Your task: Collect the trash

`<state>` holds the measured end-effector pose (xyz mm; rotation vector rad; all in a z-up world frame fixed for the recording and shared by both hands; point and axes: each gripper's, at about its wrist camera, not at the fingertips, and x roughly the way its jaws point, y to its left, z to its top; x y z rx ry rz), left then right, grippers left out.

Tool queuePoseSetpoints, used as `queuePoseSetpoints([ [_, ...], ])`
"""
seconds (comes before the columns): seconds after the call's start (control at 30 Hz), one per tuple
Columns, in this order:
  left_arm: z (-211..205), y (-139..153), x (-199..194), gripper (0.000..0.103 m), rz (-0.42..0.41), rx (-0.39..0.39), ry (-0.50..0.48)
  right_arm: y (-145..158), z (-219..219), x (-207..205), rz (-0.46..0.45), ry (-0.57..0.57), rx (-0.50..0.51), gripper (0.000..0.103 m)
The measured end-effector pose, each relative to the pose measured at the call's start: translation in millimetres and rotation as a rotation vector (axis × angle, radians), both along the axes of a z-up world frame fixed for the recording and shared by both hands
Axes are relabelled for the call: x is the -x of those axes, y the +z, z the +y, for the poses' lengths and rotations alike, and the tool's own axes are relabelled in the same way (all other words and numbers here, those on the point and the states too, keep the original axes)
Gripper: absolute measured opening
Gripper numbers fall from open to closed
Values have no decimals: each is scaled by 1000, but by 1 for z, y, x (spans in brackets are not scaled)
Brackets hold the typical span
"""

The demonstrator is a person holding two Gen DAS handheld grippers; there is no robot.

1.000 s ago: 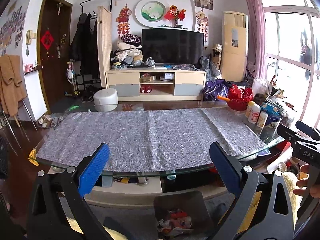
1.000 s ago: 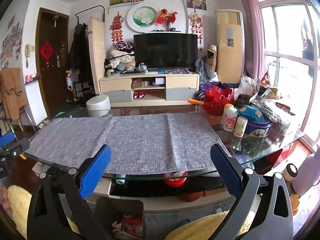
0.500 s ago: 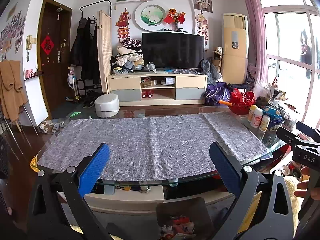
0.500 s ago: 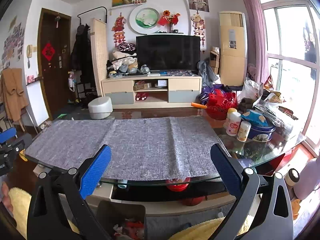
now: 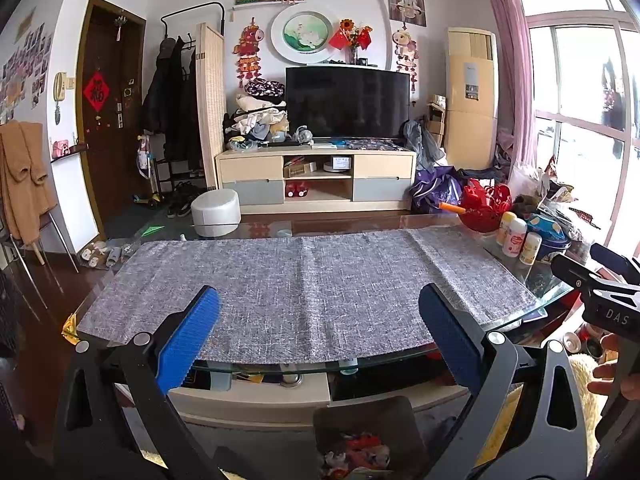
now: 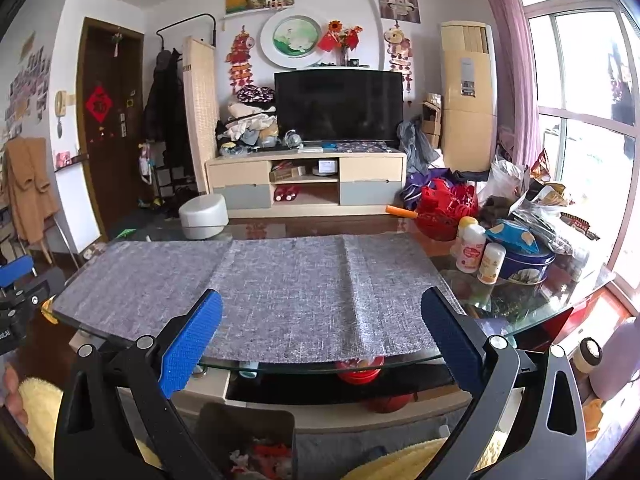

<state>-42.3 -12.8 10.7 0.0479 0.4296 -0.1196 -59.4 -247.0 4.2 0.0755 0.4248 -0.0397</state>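
Note:
A dark trash bin stands on the floor in front of the glass coffee table, with crumpled red and white trash inside. My left gripper hangs open and empty above the bin, level with the table's near edge. In the right wrist view the same bin shows at the lower left, and my right gripper is open with nothing between its blue pads. A grey cloth covers the tabletop and I see no loose trash on it. Each gripper shows at the edge of the other's view.
Bottles, a blue tin and a red basket crowd the table's right end, with bags behind. A white stool and a TV stand lie beyond. Yellow fluffy fabric lies beside the bin.
Both cameras have tilted up slightly, so the table and bin sit a little lower in view. Both grippers stay open and empty.

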Motion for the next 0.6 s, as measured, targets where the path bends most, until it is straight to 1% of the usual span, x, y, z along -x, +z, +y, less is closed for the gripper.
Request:
queuePoseSetpoints([
  [0.6,1,3,0,95,-6,-2,4,1,-2,2,-2,-4,-3,100],
])
